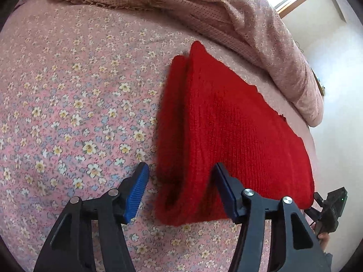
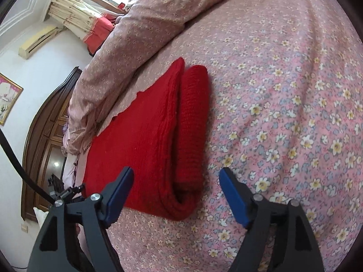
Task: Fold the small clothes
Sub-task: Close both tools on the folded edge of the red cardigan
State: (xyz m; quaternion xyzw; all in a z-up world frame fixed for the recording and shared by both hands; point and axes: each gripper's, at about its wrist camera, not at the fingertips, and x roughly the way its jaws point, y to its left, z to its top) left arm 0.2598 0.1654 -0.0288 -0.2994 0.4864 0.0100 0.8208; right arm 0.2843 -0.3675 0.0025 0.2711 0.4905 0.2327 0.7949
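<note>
Blue-padded fingers of the left claw (image 1: 180, 170) stand apart on either side of the near folded edge of the red knitted garment (image 1: 226, 124), one pad on the bed sheet beside it and the other lying over its top layer, neither pressing, so this claw reads as open with the knit between its fingers. From the other end, the right claw (image 2: 175, 176) is likewise spread wide around the rolled edge of the red knitted garment (image 2: 147, 131), holding nothing. The garment lies on the floral bed sheet (image 1: 68, 113), folded over into at least two thick layers, with a rounded fold along one long side and a scalloped hem on the opposite side. It looks like a chunky wool knit: soft, light, stretchy and not at all fragile, though its bulk probably makes the folds spring open unless pressed flat. The fuzzy yarn should give the ribbed pads good purchase; the safest hold seems to be at the corners of the folded edge, pinching all layers together so that the top layer does not slide off alone. Just beyond the garment's scalloped hem lies a rumpled pink quilt (image 1: 261, 34), near enough that a fold made toward it could run into it. On the garment's other side the sheet lies bare. Far behind the garment, in the right wrist view, stand a dark wooden wardrobe (image 2: 45, 124) and a curtained window (image 2: 72, 15).
</note>
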